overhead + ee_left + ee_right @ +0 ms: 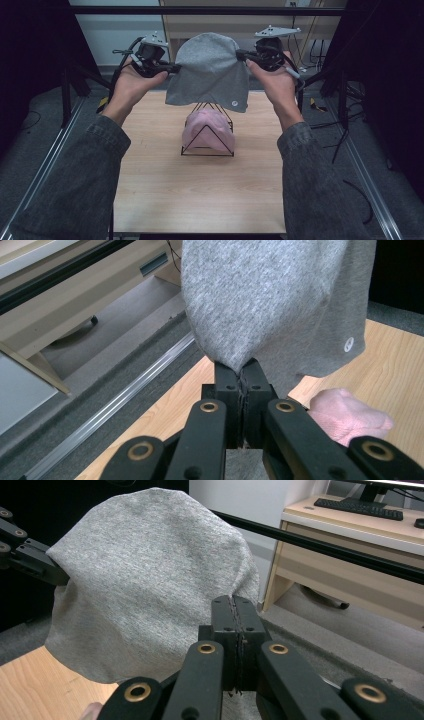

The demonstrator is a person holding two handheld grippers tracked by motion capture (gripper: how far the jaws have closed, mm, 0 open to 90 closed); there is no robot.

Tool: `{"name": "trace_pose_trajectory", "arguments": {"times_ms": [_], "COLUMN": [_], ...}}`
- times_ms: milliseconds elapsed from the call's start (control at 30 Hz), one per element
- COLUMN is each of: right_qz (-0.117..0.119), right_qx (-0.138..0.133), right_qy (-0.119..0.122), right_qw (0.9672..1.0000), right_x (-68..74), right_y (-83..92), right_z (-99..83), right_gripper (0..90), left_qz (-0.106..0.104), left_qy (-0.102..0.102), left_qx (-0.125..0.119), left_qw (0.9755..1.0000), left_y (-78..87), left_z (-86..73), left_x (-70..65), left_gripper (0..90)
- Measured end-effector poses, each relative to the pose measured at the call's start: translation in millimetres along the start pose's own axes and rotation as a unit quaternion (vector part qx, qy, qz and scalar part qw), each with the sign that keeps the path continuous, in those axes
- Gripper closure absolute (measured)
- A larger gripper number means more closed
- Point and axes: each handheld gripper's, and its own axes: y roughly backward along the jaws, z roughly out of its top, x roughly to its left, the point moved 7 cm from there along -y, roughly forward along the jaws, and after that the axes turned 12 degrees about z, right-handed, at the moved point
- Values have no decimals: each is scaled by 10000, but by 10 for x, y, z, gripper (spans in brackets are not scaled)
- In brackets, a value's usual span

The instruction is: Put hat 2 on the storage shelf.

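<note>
High view, near to far: two grey-sleeved forearms enter over the near edge of the table (165, 200); past them, midway between the left and right edges, one black wire stand (207, 145) carrying one pink beanie (206, 129); above and beyond it, one grey beanie (210, 70) stretched in the air between our two grippers.

Item in hand: grey beanie, one piece, hanging over the far half of the table, clear of the stand and the pink beanie below. We judge it light and soft, a limp knit that sags wherever it is not held, stretchy rather than slippery, nothing fragile about it. A small round white logo (234, 104) sits near its lower right corner.

Hold: we take it at the two side edges. The left gripper (172, 67) has its jaws fully closed, pinching the left edge of the cloth; the right gripper (241, 54) is likewise clamped tight on the right edge. Both gripper views show the fabric bunched into the pinch. We reckon edge grips like these suit it best, since they spread the opening.

Count: beanies, two (one grey, one pink); stands, one; grippers, two.
</note>
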Motion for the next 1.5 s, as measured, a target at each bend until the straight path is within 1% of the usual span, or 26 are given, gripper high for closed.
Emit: {"name": "trace_pose_trajectory", "arguments": {"times_ms": [33, 100, 233, 300, 367, 467, 533, 667, 800, 867, 933, 1100, 1200, 1400, 1467, 1500], "right_qz": [5, 3, -4, -6, -15, -15, 32, 63, 72, 82, 84, 75, 78, 69, 76, 67], "right_qx": [-27, -1, -18, -28, 13, 39, 25, 42, 63, 51, 68, 109, 73, 89, 89, 48], "right_qy": [-7, 13, -2, -23, -26, -31, -53, -57, -94, -99, -130, -135, -142, -152, -142, -116], "right_qw": [10000, 10000, 10000, 10000, 10000, 10000, 10000, 10000, 9999, 9999, 9999, 9998, 9998, 9998, 9998, 9999], "right_x": [-2, -12, -34, -40, -58, -68, -76, -83, -88, -88, -85, -82, -91, -82, -76, -75], "right_y": [-5, -17, -33, -39, -66, -92, -129, -161, -196, -211, -229, -258, -248, -234, -238, -235], "right_z": [-4, -24, -51, -60, -106, -145, -204, -274, -359, -383, -409, -443, -430, -433, -425, -386], "right_gripper": [900, 900, 900, 900, 900, 900, 900, 900, 900, 900, 900, 900, 900, 900, 900, 900], "left_qz": [0, 12, 19, 40, 84, 93, 139, 130, 130, 166, 176, 199, 205, 249, 283, 317], "left_qy": [1, -23, 30, 21, -17, -4, 9, 16, 77, 20, 42, 70, 74, 22, 20, 38], "left_qx": [-8, 9, -9, -7, 15, 17, 32, 71, 108, 160, 169, 124, 100, 155, 118, 65], "left_qw": [10000, 10000, 10000, 10000, 10000, 10000, 9999, 9999, 9998, 9997, 9997, 9997, 9997, 9996, 9995, 9995], "left_y": [-11, -41, -98, -111, -160, -196, -258, -311, -379, -408, -430, -434, -421, -407, -388, -363], "left_z": [-16, -47, -83, -93, -122, -145, -190, -245, -312, -334, -344, -321, -302, -316, -301, -273], "left_x": [-8, -21, -38, -41, -49, -47, -42, -44, -43, -35, -25, 7, 14, 10, 32, 51], "left_gripper": [888, 888, 887, 888, 887, 887, 887, 886, 886, 885, 885, 886, 886, 886, 886, 886]}}
